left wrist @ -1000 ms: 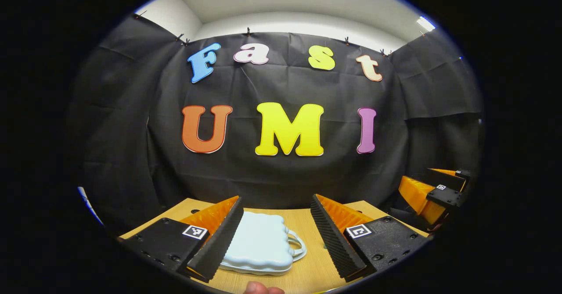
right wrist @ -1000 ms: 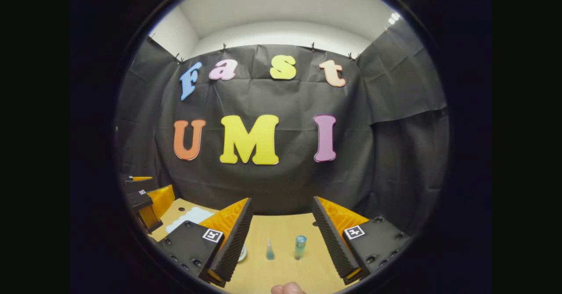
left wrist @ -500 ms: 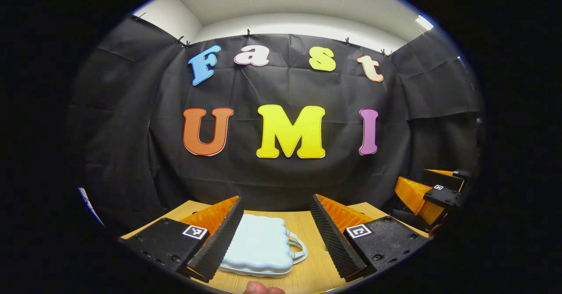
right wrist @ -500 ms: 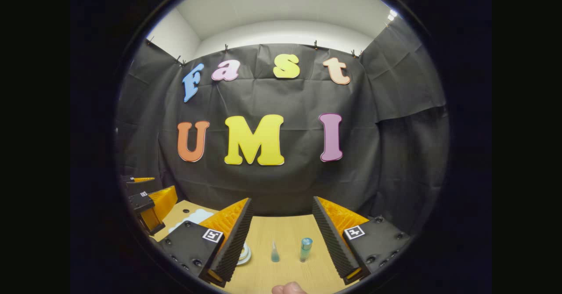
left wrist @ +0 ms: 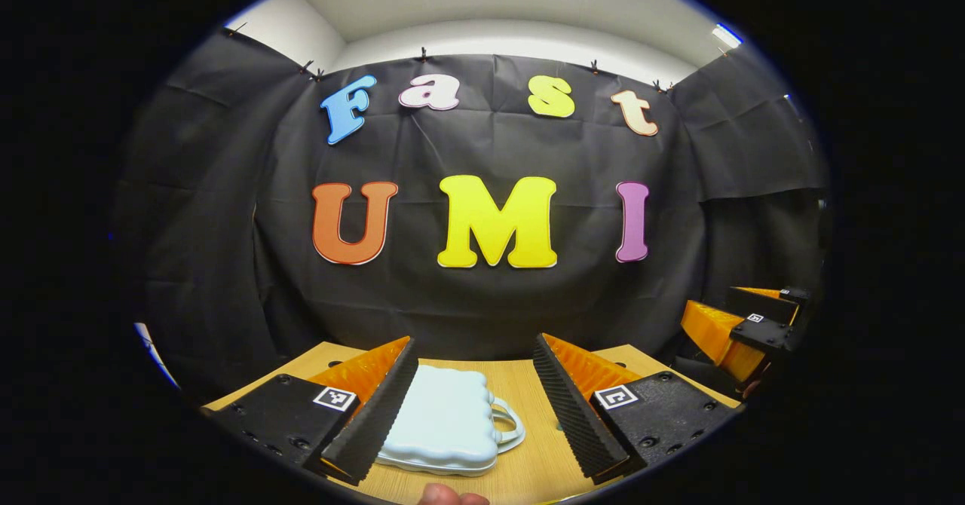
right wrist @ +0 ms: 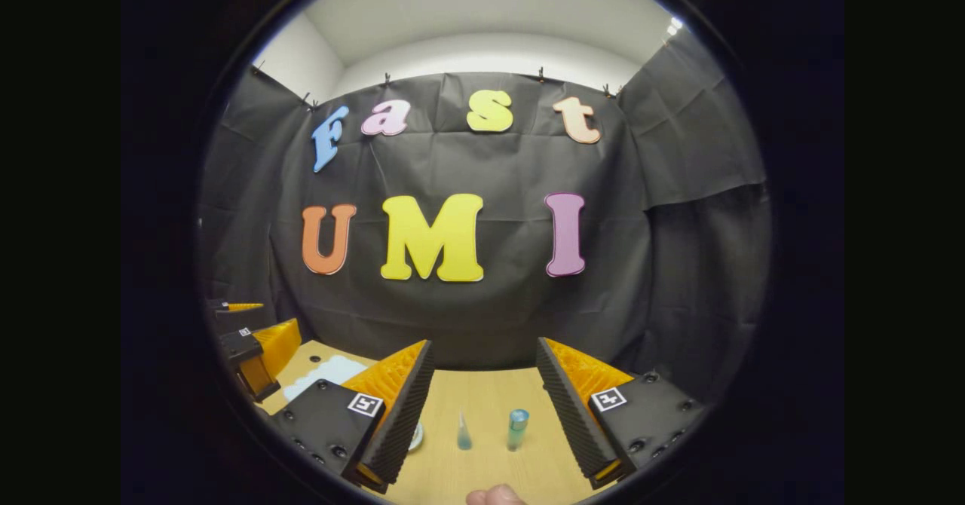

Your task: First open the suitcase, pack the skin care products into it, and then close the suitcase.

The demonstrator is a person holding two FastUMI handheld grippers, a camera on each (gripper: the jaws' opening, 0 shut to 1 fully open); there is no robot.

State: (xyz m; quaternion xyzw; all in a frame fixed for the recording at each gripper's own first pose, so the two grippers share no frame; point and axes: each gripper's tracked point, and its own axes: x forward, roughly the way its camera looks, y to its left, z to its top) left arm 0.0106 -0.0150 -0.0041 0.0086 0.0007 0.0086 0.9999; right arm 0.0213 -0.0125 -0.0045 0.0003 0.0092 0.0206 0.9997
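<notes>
A small pale blue suitcase (left wrist: pixel 445 418) lies flat and closed on the wooden table (left wrist: pixel 528 384), its handle (left wrist: pixel 511 423) pointing right. My left gripper (left wrist: pixel 475 399) hovers open above it, the case partly behind the left finger. In the right gripper view, my right gripper (right wrist: pixel 482 399) is open above the table. Between its fingers stand a small blue-green bottle (right wrist: pixel 516 429) and a thin pointed vial (right wrist: pixel 463 433). A round little jar (right wrist: pixel 415 436) peeks out beside the left finger. The suitcase (right wrist: pixel 326 372) shows far left there.
The other gripper (left wrist: pixel 742 328) shows at the right edge of the left gripper view, and the left one (right wrist: pixel 252 347) at the left edge of the right gripper view. A fingertip (right wrist: pixel 494 496) shows at the bottom. Black cloth walls stand close behind the table.
Both views wobble slightly up and down; the right gripper tipped a little and came back. Nothing on the table has moved and both grippers stay open.
</notes>
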